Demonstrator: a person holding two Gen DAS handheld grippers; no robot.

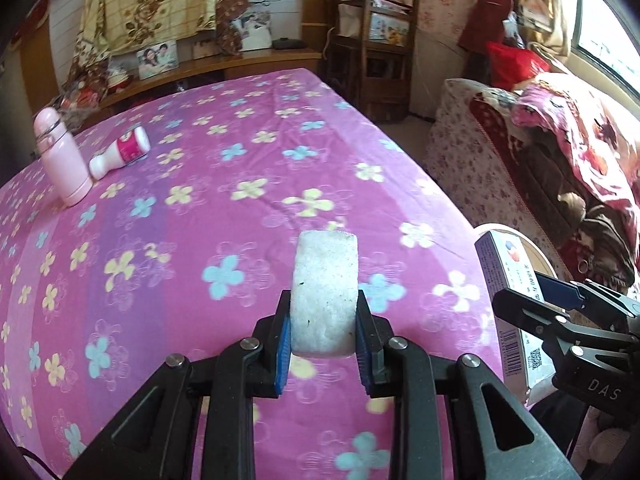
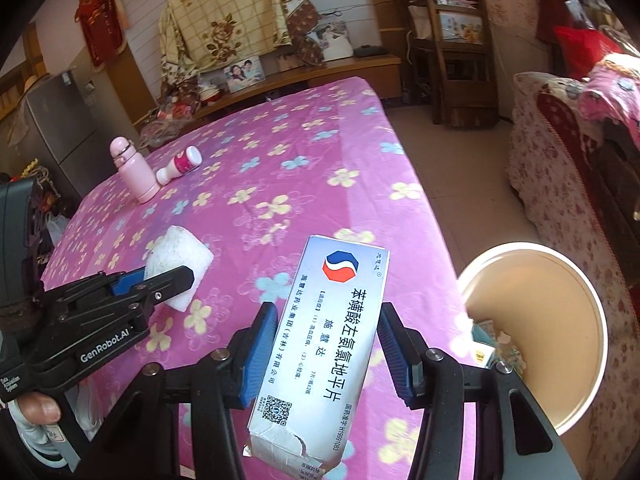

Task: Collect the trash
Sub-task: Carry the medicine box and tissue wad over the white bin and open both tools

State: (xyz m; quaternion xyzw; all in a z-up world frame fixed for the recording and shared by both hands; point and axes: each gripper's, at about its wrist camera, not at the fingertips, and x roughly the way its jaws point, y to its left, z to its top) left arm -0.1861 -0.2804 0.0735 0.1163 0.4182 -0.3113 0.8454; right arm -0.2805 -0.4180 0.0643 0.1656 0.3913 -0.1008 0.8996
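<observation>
Both hands loaded. My left gripper is clamped on a white foam chunk, blue pads pinching its flat sides, most of the chunk sticking out past the tips. My right gripper has the medicine box between its pads, squeezed across its width – torn end toward the camera, printed face up. Both loads are carried in the air above the near corner of the pink flowered bedspread. The bin, a round cream tub with a pale rim, sits on the floor just off that corner, on the right-gripper side, mouth open and something already in the bottom. My read: the step in hand is carry-and-drop. I'd take the box in first since that hand is nearest, get the whole box inside the rim before letting the fingers part, torn end low so it slides rather than bridges the rim. Then bring the foam across – it's light and could bounce or drift, so release low inside the mouth, not from height. Keep the two grippers from crossing; they're close together already. Still on the bed afterwards: a small white-and-pink bottle lying down, touching an upright pink flask. The flask looks like a keeper; I can't tell if the bottle is trash.
</observation>
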